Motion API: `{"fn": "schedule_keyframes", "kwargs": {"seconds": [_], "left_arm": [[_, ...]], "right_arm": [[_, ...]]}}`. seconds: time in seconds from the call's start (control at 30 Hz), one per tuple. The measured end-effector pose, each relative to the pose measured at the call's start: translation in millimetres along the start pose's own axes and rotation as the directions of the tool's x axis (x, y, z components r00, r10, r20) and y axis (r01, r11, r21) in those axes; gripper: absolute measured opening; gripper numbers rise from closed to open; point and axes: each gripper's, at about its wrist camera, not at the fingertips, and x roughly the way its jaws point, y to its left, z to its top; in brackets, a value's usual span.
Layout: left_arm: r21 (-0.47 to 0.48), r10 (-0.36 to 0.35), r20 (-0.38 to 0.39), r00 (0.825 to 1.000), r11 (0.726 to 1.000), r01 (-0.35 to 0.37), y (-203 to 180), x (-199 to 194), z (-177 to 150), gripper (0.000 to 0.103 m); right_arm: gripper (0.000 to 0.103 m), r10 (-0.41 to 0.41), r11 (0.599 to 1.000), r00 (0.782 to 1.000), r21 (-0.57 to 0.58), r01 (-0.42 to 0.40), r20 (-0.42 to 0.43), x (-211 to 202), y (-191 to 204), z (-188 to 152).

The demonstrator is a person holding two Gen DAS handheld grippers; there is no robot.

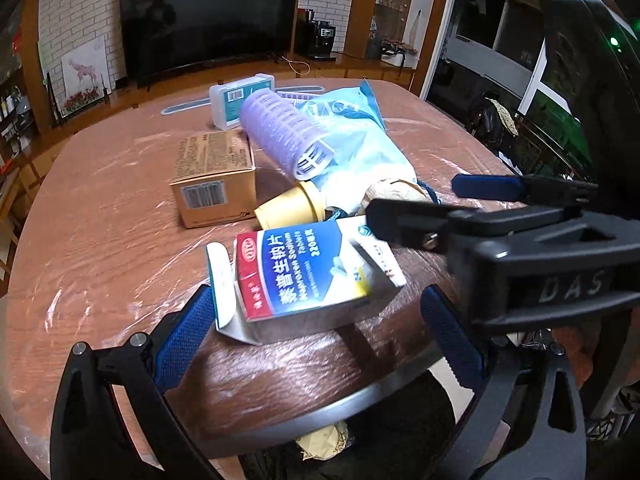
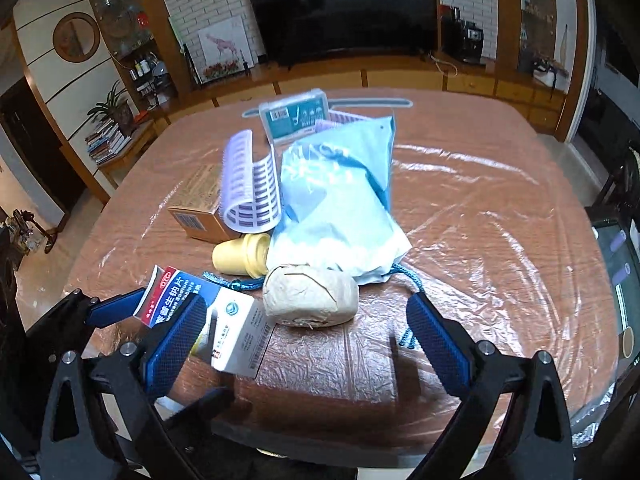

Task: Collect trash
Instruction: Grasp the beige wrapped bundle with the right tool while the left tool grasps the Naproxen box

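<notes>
A blue and white medicine box (image 1: 304, 276) with a torn-open flap lies near the table's front edge, between the wide-apart pads of my left gripper (image 1: 318, 340), and neither pad presses on it. My right gripper (image 2: 306, 342) is open too. A crumpled beige paper wad (image 2: 312, 296) lies just ahead of its fingers, and the medicine box (image 2: 232, 336) shows behind its left pad. In the left wrist view the right gripper (image 1: 414, 198) reaches in from the right, above the box. A yellow paper cup (image 2: 240, 256) lies on its side beside the wad.
On the film-covered brown table (image 1: 100, 240) sit a purple hair roller (image 1: 280, 136), a light blue plastic bag (image 2: 336, 196), a brown carton (image 1: 212, 176) and a clear case (image 1: 240, 100). A dark bin holding crumpled yellow paper (image 1: 324, 440) stands below the front edge.
</notes>
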Motion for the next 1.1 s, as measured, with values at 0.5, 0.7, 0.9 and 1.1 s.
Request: {"fn": "schedule_keyframes", "kwargs": {"seconds": [0.5,0.7,0.9,1.1], "left_arm": [[-0.108,-0.018,-0.015,1.0,0.994,0.016,36.1,2.6,2.3,0.087],[-0.112,0.004,-0.019,1.0,0.994,-0.006,53.1,1.1,1.1,0.091],[-0.103,0.012,-0.03,0.999,0.995,-0.015,52.1,7.4,1.8,0.091],[-0.113,0.006,-0.038,0.999,0.994,-0.01,54.9,9.1,5.5,0.091]], "right_arm": [[0.088,0.053,0.997,0.997,0.052,-0.051,-0.048,20.3,-12.0,1.5],[0.088,0.045,0.998,0.997,0.04,-0.042,-0.061,27.9,-8.1,-1.7],[0.086,0.032,0.999,0.998,-0.008,-0.033,-0.045,26.7,1.0,-2.3],[0.07,0.041,0.999,0.998,0.008,-0.041,-0.056,26.9,0.2,-6.4]]}}
